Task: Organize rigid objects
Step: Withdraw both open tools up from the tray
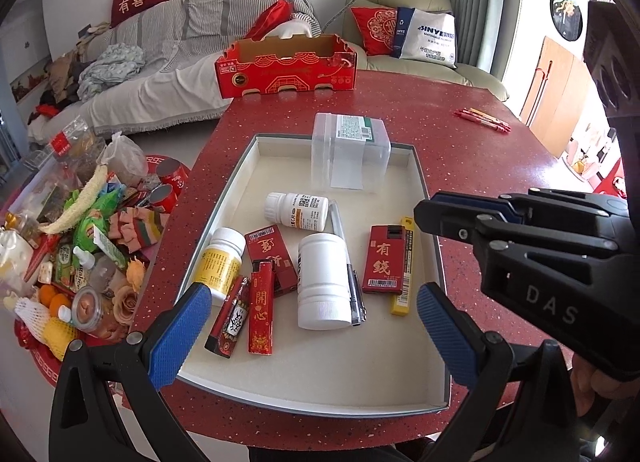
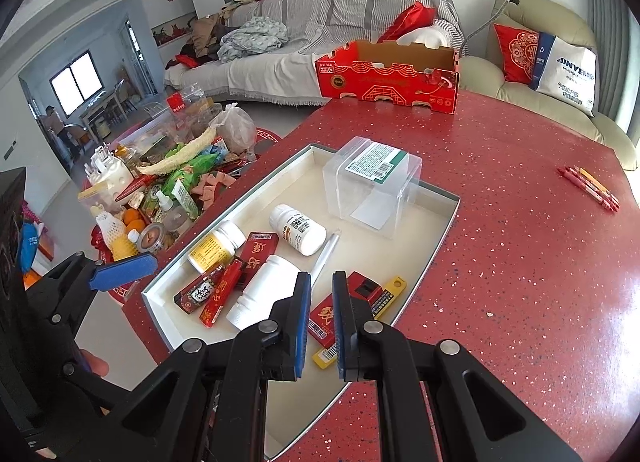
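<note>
Left gripper jaws spread, empty, above white bottle; right gripper pressed together. Risk: bottle rolls (lying sideways), knocks pen alongside.

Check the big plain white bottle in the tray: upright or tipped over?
Tipped over. The plain white bottle lies on its side on the tray floor, cap toward the camera, beside the silver pen.

In the cream tray before me I count three white pill bottles, four red lighters, one clear plastic box, one silver pen and one yellow utility knife. Out on the red table lie three red pens and one open red carton.
</note>
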A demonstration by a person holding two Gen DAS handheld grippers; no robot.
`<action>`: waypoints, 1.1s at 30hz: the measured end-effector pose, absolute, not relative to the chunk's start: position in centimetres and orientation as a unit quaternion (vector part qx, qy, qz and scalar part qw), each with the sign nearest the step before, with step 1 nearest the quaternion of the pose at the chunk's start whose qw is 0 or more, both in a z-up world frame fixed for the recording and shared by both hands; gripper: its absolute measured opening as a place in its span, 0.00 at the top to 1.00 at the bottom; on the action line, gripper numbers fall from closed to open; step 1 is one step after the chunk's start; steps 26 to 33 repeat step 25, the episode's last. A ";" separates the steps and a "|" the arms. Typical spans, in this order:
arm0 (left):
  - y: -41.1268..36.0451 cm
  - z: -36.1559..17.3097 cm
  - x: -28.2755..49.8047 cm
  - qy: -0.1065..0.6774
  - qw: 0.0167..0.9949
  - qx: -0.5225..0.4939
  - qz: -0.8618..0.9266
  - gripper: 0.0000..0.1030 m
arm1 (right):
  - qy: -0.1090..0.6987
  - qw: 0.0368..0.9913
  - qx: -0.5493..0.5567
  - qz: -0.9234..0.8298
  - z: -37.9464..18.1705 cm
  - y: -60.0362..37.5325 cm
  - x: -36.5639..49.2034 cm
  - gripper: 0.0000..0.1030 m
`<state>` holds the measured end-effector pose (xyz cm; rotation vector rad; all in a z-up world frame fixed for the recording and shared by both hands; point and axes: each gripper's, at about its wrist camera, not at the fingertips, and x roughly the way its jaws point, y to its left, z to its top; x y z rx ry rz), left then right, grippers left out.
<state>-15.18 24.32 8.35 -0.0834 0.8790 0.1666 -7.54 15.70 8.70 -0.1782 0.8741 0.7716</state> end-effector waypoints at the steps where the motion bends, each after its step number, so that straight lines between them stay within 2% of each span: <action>1: 24.4 8.4 -15.2 0.425 0.900 -0.045 0.080 0.01 | 0.412 0.831 -0.084 0.364 8.7 15.7 -7.5 0.89; 8: 25.2 8.3 -15.3 0.435 0.895 -0.089 0.055 0.00 | 0.412 0.831 -0.084 0.364 8.7 15.7 -7.5 0.89; 15: 24.6 8.5 -15.7 0.422 0.901 -0.034 0.097 0.00 | 0.412 0.831 -0.083 0.363 8.7 15.7 -7.5 0.89; 33: 25.1 7.6 -15.8 0.445 0.888 -0.048 0.104 0.01 | 0.412 0.831 -0.085 0.364 8.6 15.6 -7.5 0.89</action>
